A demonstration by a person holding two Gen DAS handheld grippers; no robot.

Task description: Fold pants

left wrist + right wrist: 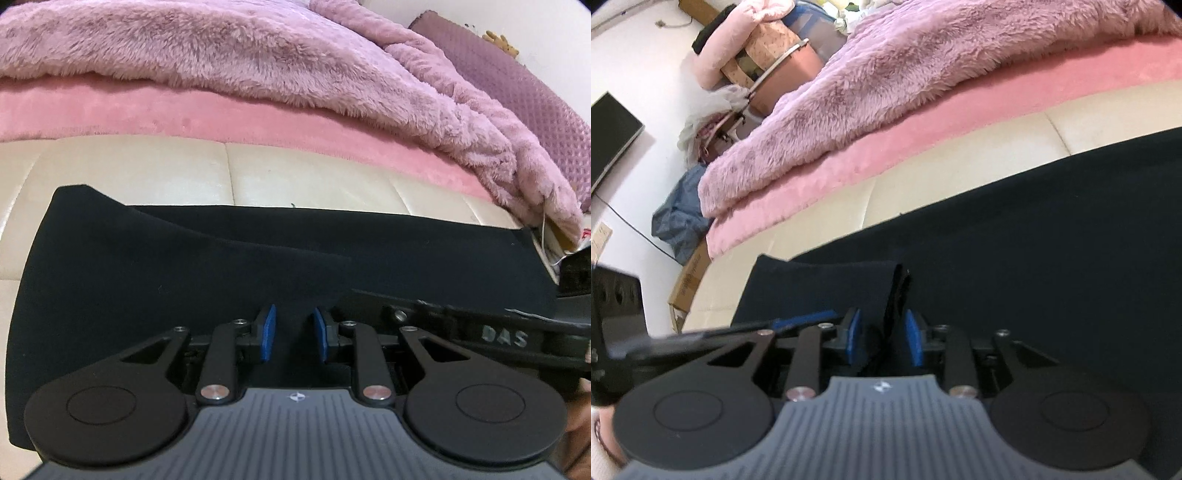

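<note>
**Both grippers at the near edge of dark pants**

One pair of dark pants lies flat on a cream bed edge. The left hand-held gripper straddles cloth, pads parted (grip uncertain). The right hand-held gripper pinches a raised fold. Next, probably: lift the fold over evenly. One purple blanket behind.

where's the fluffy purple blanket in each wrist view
Left wrist: the fluffy purple blanket fills the top of the picture and slopes down to the right edge.
Right wrist: the blanket runs from the top right down to centre left.
Shared landmark: the pink sheet directly under it, above the black pants.
</note>
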